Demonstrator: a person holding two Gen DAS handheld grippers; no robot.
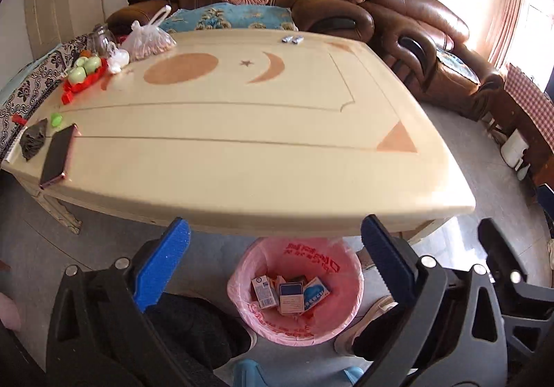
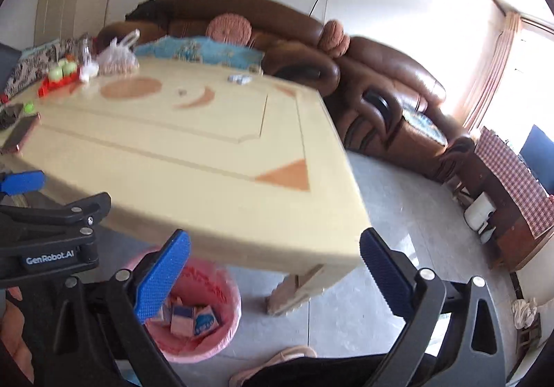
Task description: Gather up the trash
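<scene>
Your left claw point(image 1: 277, 258) and right claw point(image 2: 275, 265) both gape empty above the pink bin point(image 1: 346, 317) of cartons point(image 1: 289, 293).

Cartons point(image 1: 289, 293) in bin point(image 1: 242, 269) under table point(image 1: 242, 158) edge, sofa point(image 1: 398, 6) behind table

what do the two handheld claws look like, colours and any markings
Both match: the left claw and the right claw each have two flat fingers faced with textured blue pads on black plastic frames with triangular cut-outs and round silver pivot pins. In the right wrist view, the left claw's black body carries white "GenRobot.AI" lettering. No cables show.
</scene>
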